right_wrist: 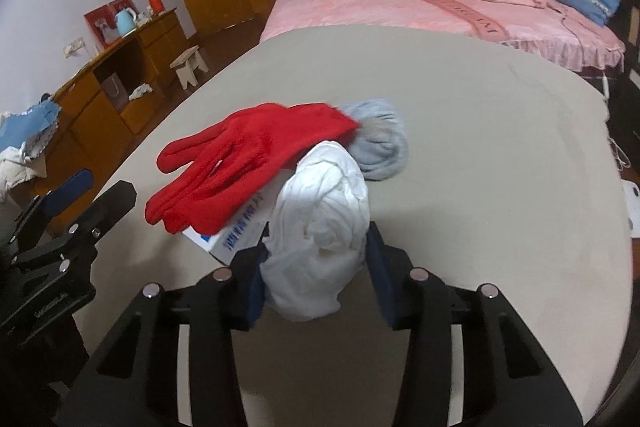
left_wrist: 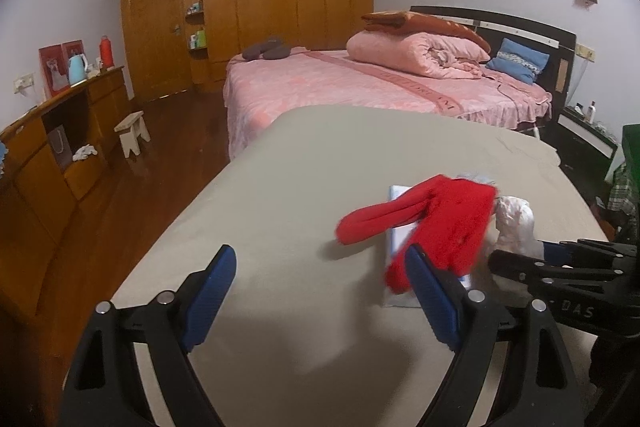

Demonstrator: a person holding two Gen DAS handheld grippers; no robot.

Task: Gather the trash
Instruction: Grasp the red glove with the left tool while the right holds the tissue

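right claw (right_wrist: 316,267): jaws set on either side of the white wad (right_wrist: 320,227), both pads against its flanks; it grips the wad low down, near the table.
left claw (left_wrist: 320,291): jaws wide apart, nothing between them; hangs over the near part of the table, its right finger just before the glove.
white wad: crumpled tissue or thin plastic, I cannot tell which; sits near the table's near edge, leaning on the box.
box (right_wrist: 240,235): flat, white with blue print, under the glove, touching the wad.
glove (right_wrist: 248,163): red, draped over the box, fingers toward the left edge.
grey bundle (right_wrist: 376,143): just behind the wad, further in.
table (right_wrist: 480,167): beige cloth, round far edge.
step: grasp of the first piece of trash, as I judge it; nothing lifted yet.
next move: lift straight up so the wad clears the box without dragging the glove. No bin shows in either view.
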